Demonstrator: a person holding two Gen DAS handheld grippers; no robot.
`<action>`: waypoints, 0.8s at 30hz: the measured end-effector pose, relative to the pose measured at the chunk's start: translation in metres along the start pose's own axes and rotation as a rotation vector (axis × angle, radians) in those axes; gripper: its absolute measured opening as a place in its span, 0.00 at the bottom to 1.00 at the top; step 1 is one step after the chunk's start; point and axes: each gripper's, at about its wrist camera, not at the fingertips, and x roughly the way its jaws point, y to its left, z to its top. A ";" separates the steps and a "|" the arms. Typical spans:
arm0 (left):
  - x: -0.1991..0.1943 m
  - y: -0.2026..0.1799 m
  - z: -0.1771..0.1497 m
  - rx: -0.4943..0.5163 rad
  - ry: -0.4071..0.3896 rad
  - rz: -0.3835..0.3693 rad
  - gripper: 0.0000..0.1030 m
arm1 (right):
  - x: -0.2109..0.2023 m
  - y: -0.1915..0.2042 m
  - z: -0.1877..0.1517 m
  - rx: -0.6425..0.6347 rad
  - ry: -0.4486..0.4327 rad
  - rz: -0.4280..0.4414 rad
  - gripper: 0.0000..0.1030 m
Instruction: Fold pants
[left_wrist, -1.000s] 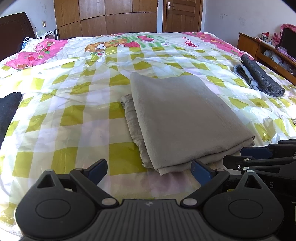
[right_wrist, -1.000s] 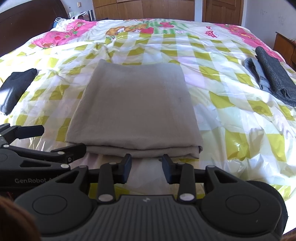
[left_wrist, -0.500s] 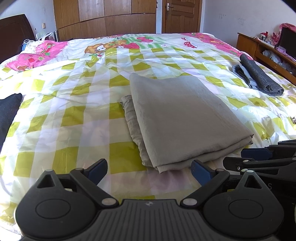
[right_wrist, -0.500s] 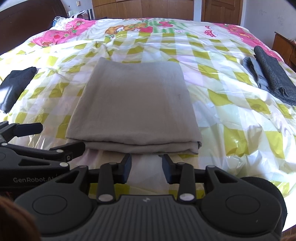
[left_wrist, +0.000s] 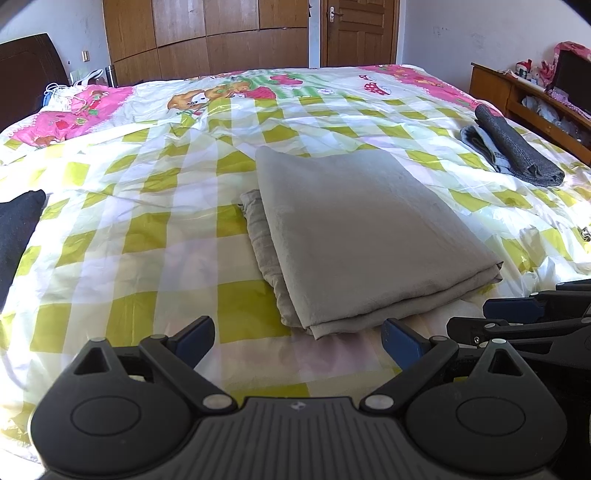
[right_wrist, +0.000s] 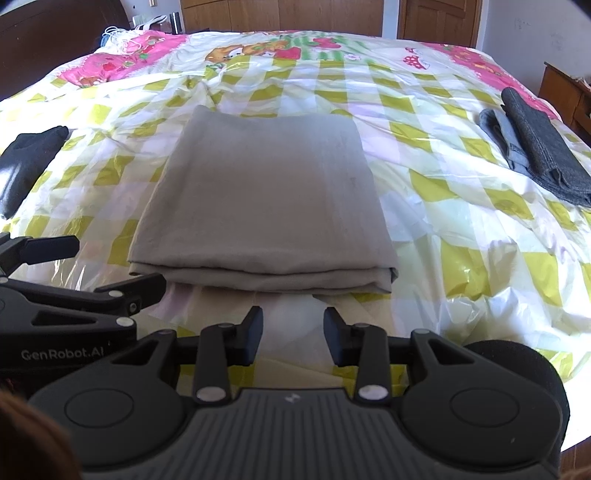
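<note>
Nearest, the left claw is spread wide and the right claw stands partly spread; both are empty, hovering just short of the folded grey pants. The pants lie flat in a neat rectangle on the bed with its yellow-checked cover. Farther right lies a folded dark grey garment; far left, a black garment.

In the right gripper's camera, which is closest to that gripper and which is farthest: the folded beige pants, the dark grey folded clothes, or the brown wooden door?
1. Folded beige pants, straight ahead of the right gripper.
2. Dark grey folded clothes, farther off to the right on the bed.
3. Brown wooden door, beyond the bed at the far wall.
</note>
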 end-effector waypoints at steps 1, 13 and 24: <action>0.000 0.000 0.000 0.000 0.000 0.000 1.00 | 0.000 0.000 0.000 0.000 0.000 0.000 0.36; 0.002 -0.001 -0.002 0.009 0.010 0.005 1.00 | 0.002 0.000 -0.002 0.005 0.010 -0.001 0.36; 0.002 -0.002 -0.003 0.012 0.012 0.006 1.00 | 0.003 0.001 -0.002 -0.002 0.012 -0.008 0.36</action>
